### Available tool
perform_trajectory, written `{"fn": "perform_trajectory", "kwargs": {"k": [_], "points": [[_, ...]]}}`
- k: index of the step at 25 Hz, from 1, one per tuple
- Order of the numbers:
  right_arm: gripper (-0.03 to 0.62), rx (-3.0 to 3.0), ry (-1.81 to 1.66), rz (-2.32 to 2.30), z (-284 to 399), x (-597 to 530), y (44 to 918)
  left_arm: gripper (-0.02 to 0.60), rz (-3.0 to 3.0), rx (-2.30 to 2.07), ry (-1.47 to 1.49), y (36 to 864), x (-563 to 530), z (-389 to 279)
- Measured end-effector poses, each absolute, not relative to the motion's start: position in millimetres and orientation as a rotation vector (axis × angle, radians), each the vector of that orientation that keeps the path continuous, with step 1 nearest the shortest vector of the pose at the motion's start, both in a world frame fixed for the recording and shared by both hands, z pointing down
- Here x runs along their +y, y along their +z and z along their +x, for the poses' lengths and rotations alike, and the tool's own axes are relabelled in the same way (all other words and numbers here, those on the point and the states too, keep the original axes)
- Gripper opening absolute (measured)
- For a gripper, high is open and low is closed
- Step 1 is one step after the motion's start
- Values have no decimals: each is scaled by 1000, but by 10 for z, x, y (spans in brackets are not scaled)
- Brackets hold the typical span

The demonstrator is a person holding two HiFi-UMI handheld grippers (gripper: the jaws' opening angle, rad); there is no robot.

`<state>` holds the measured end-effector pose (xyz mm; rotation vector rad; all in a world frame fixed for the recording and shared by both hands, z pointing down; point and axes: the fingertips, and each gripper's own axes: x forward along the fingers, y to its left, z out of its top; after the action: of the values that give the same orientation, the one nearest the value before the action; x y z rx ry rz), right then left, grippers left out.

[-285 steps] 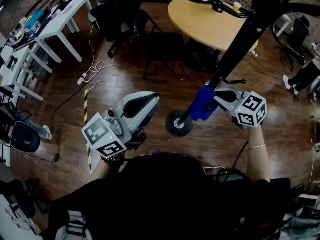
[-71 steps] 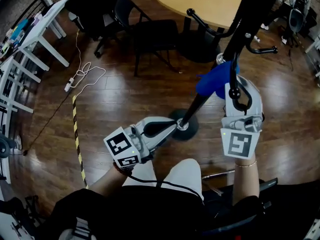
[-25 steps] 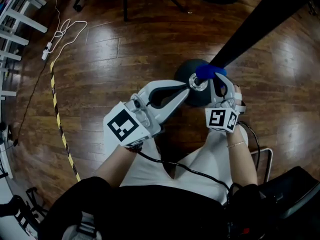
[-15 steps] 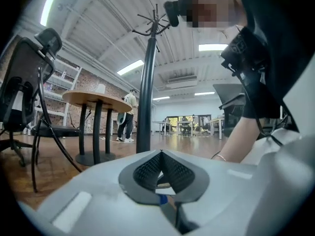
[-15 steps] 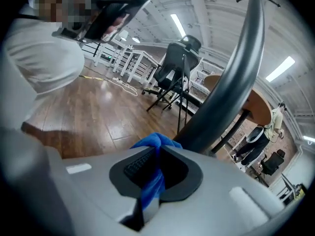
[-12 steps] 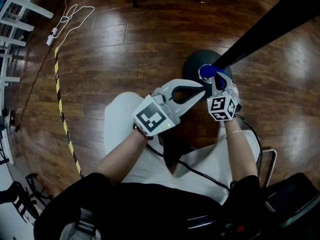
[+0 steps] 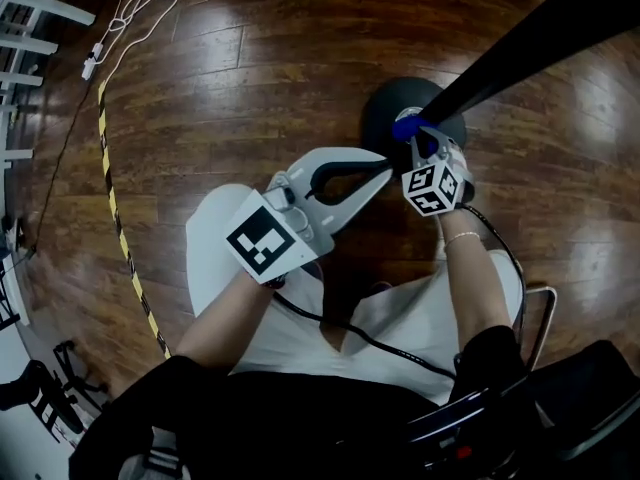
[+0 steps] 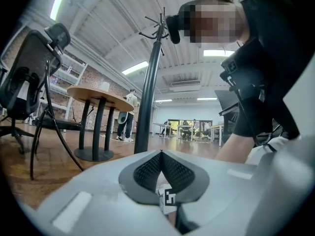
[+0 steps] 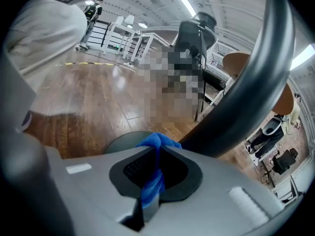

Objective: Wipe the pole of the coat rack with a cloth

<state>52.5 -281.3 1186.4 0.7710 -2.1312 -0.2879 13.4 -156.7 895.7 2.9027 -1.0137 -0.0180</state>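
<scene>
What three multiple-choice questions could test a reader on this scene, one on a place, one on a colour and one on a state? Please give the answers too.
1. Where along the pole is the cloth?
A. by the top hooks
B. halfway up
C. at the bottom, by the round base

2. What colour is the cloth?
A. red
B. blue
C. white

3. How is the left gripper?
A. shut and empty
B. wide open
C. shut on the cloth

Answers:
1 C: the head view shows the cloth just above the base.
2 B: it looks blue in both views.
3 A: its jaws meet with nothing between them, and it is the right gripper that holds the cloth.
</scene>
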Motion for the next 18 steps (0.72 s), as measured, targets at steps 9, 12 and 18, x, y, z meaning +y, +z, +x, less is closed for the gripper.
{"fn": "perform_trajectory", "kwargs": {"k": [9,12,18], "points": [[21,-1975,-193,620,602,-2767,12505,-6,2855,-1029,-18,9011,-1402,-32],[21,-1932,-120,593,692,-2746,12657,-6,2833,-1017,-7,9098,-1347,-27],[21,-1886,63,600,852,-2761,12746,-6,2831,-999,-26,9108,-1378,-47]]}}
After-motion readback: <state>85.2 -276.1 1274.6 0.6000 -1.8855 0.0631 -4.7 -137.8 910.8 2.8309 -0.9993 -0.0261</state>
